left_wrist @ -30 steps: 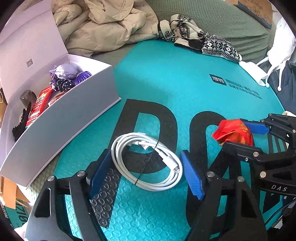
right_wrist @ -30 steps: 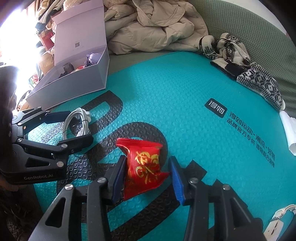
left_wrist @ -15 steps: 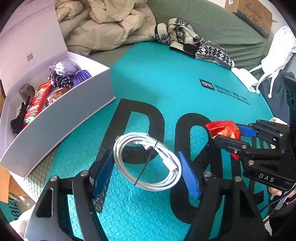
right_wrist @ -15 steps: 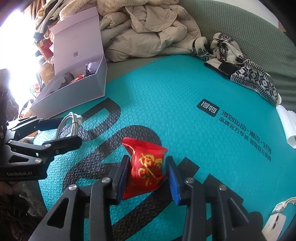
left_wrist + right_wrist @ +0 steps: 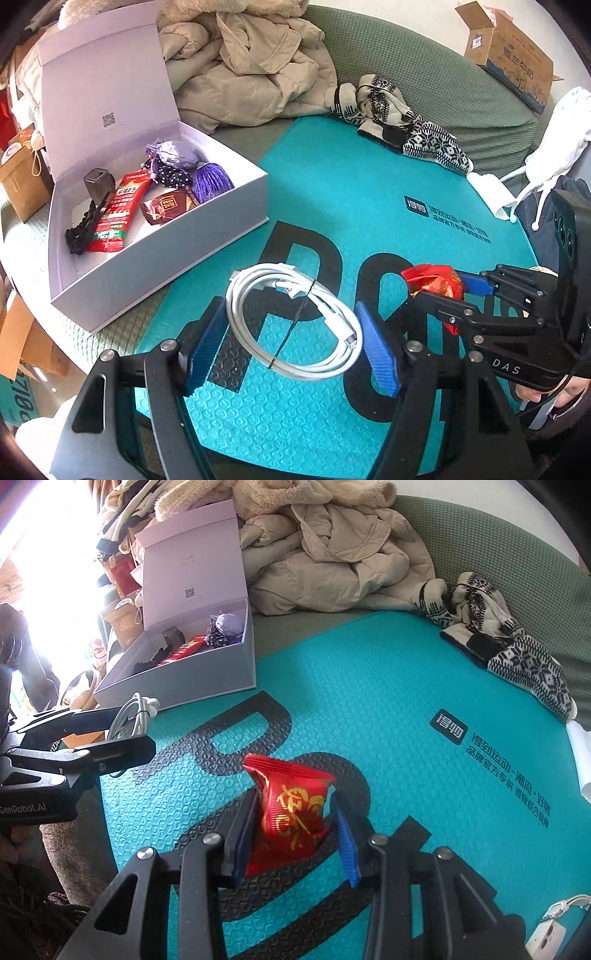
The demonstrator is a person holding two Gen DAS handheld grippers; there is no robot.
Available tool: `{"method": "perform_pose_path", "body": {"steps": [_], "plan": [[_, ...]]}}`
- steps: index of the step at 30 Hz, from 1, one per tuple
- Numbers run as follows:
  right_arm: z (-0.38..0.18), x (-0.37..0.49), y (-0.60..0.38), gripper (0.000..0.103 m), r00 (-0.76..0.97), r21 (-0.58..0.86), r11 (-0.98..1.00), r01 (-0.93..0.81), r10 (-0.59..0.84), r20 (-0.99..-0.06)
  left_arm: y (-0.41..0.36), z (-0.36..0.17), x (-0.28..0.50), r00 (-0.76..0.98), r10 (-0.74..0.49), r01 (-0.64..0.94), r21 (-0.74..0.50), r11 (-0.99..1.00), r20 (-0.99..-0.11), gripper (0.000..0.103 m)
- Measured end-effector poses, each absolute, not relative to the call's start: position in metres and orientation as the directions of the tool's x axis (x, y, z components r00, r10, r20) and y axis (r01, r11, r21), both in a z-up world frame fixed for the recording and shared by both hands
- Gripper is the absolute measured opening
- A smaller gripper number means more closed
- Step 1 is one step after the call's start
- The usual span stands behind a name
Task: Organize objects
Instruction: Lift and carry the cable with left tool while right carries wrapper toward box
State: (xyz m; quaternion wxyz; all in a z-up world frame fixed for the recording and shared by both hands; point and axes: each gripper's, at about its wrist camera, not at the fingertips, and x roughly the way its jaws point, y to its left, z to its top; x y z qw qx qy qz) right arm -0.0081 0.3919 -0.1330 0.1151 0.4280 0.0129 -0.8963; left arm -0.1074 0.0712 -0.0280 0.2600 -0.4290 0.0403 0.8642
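Now the left tongs (image 5: 291,343) clamp the coiled white cable (image 5: 295,325), and the right tongs (image 5: 295,834) pinch the red packet (image 5: 291,812); both loads hang above the teal mat (image 5: 351,184). To my eye, each should travel to the open white box (image 5: 166,266) at the mat's edge, clearing its front wall before lowering. Only then release, so the crinkly packet doesn't slip and the cable's loops don't snag.

Teal mat (image 5: 332,177); white box (image 5: 166,266) atop
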Motion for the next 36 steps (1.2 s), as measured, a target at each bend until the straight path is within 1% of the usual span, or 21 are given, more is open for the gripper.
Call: {"method": "perform_pose_path", "body": {"steps": [18,26,36], "plan": [[-0.117,-0.019,0.316,0.04,-0.567,0.08,-0.896,0.436,-0.343,-0.749,-0.01,-0.002,-0.081,-0.6,0.3,-0.3,-0.139,-0.944,-0.741,0.069],[-0.108,-0.028,0.293,0.04,-0.554,0.075,-0.876,0.477,-0.366,-0.748,-0.035,0.004,-0.082,-0.604,0.25,-0.242,-0.124,-0.962,-0.757,0.069],[-0.089,-0.049,0.275,0.039,-0.561,0.062,-0.868,0.493,-0.371,-0.74,-0.053,0.021,-0.106,-0.6,0.249,-0.23,-0.134,-0.964,-0.76,0.069]]}}
